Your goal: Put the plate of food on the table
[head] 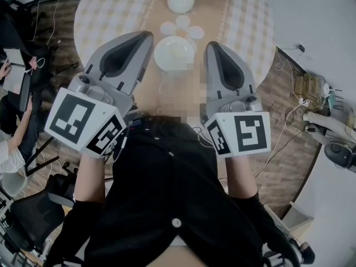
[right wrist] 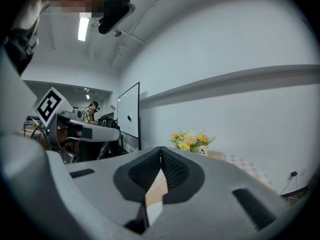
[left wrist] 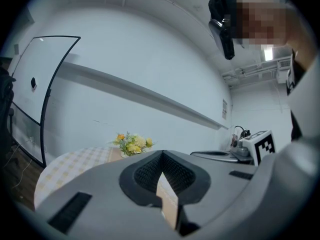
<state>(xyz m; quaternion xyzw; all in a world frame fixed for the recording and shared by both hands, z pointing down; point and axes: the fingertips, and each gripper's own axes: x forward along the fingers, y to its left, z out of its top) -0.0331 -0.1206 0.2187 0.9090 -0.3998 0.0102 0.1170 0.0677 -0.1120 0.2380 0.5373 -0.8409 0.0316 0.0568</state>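
Plate (head: 174,53): round, white, glossy, shallow; contents too pale to identify. Resting on round table (head: 105,10), on tan runner (head: 157,4) over checked cloth, just beyond and between both gripper tips.

Left gripper (head: 146,36): grey moulded shell, ribbed black pads, jaws pressed together, nothing held; tip just left of plate.

Right gripper (head: 213,46): same build, closed, empty; tip just right of plate.

Reach judged about equal.

Farther off: small pale discs (head: 183,22), white vase (head: 181,0).
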